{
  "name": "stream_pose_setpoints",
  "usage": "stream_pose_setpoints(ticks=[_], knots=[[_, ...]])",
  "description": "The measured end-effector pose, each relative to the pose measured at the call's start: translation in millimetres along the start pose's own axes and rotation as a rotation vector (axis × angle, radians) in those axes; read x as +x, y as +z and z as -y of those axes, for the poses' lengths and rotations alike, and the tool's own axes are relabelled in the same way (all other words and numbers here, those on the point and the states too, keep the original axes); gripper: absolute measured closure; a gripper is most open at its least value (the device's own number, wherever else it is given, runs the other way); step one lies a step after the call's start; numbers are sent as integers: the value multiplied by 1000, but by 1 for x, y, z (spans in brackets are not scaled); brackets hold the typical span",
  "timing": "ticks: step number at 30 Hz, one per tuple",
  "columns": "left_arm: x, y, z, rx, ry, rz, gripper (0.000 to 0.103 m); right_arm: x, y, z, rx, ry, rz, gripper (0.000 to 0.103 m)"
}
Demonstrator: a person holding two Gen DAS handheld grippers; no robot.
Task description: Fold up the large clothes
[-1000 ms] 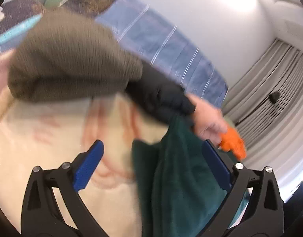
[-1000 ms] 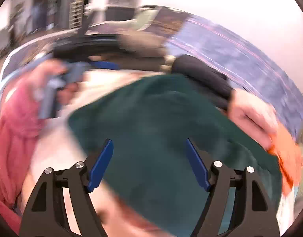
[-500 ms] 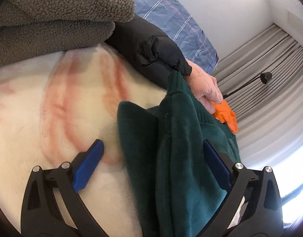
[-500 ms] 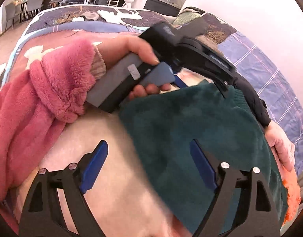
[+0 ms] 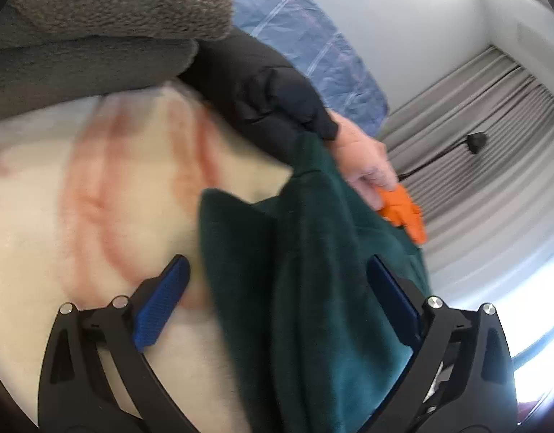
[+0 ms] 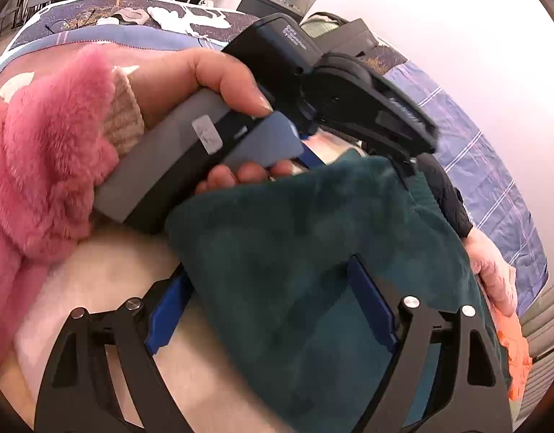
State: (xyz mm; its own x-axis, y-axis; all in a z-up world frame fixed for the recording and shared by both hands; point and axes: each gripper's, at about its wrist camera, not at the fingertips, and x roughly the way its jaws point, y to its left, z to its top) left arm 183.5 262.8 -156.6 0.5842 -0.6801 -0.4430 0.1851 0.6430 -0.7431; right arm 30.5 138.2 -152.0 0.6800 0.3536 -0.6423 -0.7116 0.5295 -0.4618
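Stock as I read it from my two wrist cameras.

One dark green fleece garment (image 5: pixel 313 288), folded into a thick bundle, lying on one cream plush blanket with pink markings (image 5: pixel 78 216). Its long axis runs away from my grippers toward the far hand; the narrower end points that way.

Two grippers. My left gripper (image 5: pixel 277 299) stands wide, blue pads apart; the green bundle lies between them and against the right pad, but I see no squeeze. My right gripper (image 6: pixel 273 310) also stands wide, straddling the near edge of the same garment, its pads not pressing it.

Two hands visible: my own left hand (image 6: pixel 204 83) in a fuzzy pink sleeve (image 6: pixel 42 151) around the left tool's grey handle, and a second person's hand (image 5: pixel 363 158) in a black puffy sleeve (image 5: pixel 262 93) at the garment's far end.

One orange item (image 5: pixel 403 213) under that hand (too blurred to identify).

One grey-brown sherpa fleece pile (image 5: pixel 96 29), one blue striped sheet (image 5: pixel 313 47).
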Motion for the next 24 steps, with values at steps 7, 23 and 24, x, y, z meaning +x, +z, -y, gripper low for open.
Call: stream_pose_setpoints(ticks=[7, 23, 24], knots=[[-3, 4, -24, -131, -95, 14, 63, -11, 8, 10, 67, 36, 71, 74], [-30, 10, 81, 11, -195, 172, 71, -101, -9, 110, 498, 184, 255, 88], [-29, 12, 93, 20, -192, 169, 71, -108, -13, 118, 527, 192, 269, 89]])
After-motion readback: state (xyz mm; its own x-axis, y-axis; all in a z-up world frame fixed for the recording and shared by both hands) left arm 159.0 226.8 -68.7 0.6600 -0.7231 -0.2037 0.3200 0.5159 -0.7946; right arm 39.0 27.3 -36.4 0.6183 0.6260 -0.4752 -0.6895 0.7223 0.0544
